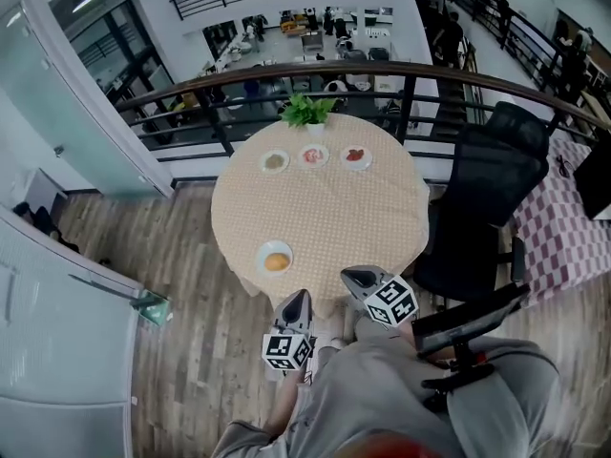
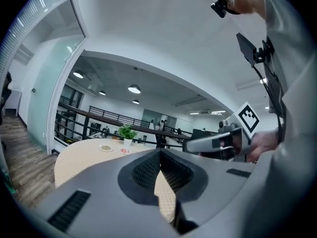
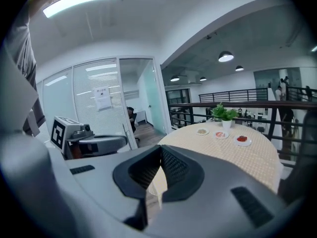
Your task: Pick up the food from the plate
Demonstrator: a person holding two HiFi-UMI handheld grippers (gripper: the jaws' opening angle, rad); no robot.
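A round table (image 1: 382, 218) with a beige checked cloth holds a white plate (image 1: 276, 259) of orange food near its front edge. Three small plates stand in a row at the far side: greenish food (image 1: 274, 161), pink food (image 1: 313, 156) and red food (image 1: 356, 156). My left gripper (image 1: 300, 297) hovers just off the table's near edge, jaws shut and empty; its tips meet (image 2: 160, 151). My right gripper (image 1: 351, 275) is beside it, also shut on nothing (image 3: 161, 148). The far plates show small in the right gripper view (image 3: 220, 134).
A potted plant (image 1: 307, 111) stands behind the far plates. A black office chair (image 1: 492, 198) sits at the table's right, with a purple checked table (image 1: 563, 227) beyond. A curved railing (image 1: 191, 89) runs behind, and a glass wall (image 1: 57, 93) is at left.
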